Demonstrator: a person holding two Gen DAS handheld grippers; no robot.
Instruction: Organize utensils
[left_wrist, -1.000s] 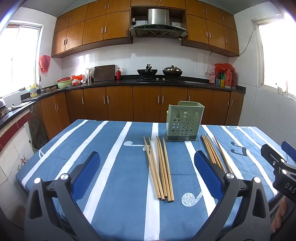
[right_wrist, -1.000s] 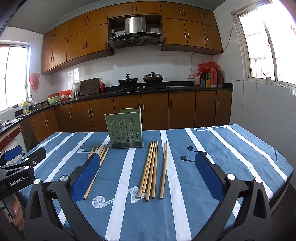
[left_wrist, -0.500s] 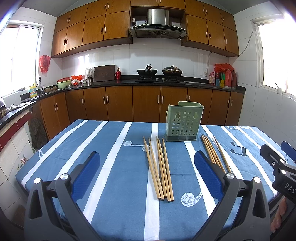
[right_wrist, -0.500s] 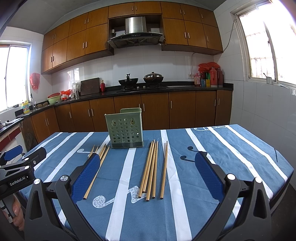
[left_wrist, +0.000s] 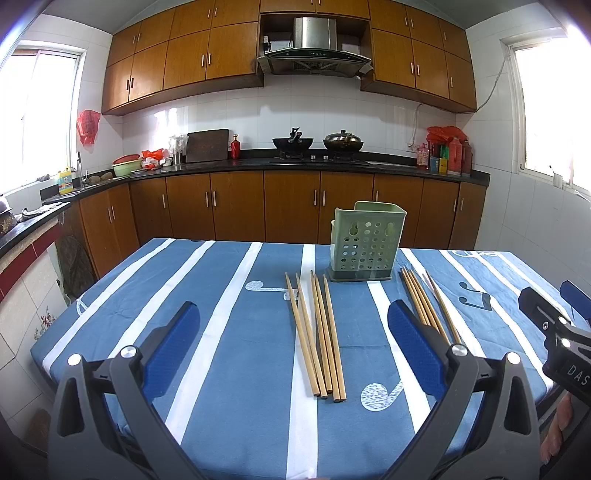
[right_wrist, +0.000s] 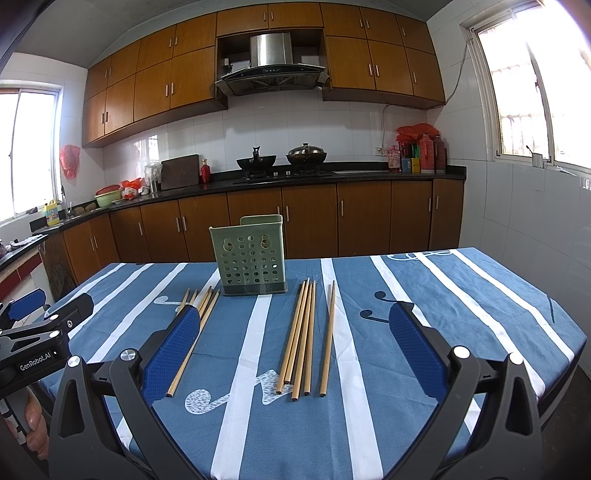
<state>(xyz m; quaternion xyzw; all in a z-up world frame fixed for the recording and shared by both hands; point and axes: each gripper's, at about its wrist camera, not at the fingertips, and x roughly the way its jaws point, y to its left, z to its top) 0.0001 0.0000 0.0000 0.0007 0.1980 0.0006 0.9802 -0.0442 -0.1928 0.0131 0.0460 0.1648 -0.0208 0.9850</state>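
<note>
A green perforated utensil holder (left_wrist: 365, 246) (right_wrist: 252, 254) stands upright near the far side of the blue striped table. Two bunches of wooden chopsticks lie flat in front of it. The left bunch (left_wrist: 317, 332) (right_wrist: 195, 325) lies between my left gripper's fingers; the right bunch (left_wrist: 428, 306) (right_wrist: 303, 332) lies between my right gripper's fingers. My left gripper (left_wrist: 293, 317) hovers open over the near table edge, nothing in it. My right gripper (right_wrist: 295, 323) is also open and empty. Each gripper shows at the edge of the other's view, the right gripper (left_wrist: 554, 332) and the left gripper (right_wrist: 40, 332).
The tablecloth (left_wrist: 184, 295) is blue with white stripes and music notes. Behind the table run wooden kitchen cabinets (left_wrist: 288, 206) with a black counter, a wok and a pot. A person's fingers (right_wrist: 35, 417) hold the left gripper's handle. Windows flank the room.
</note>
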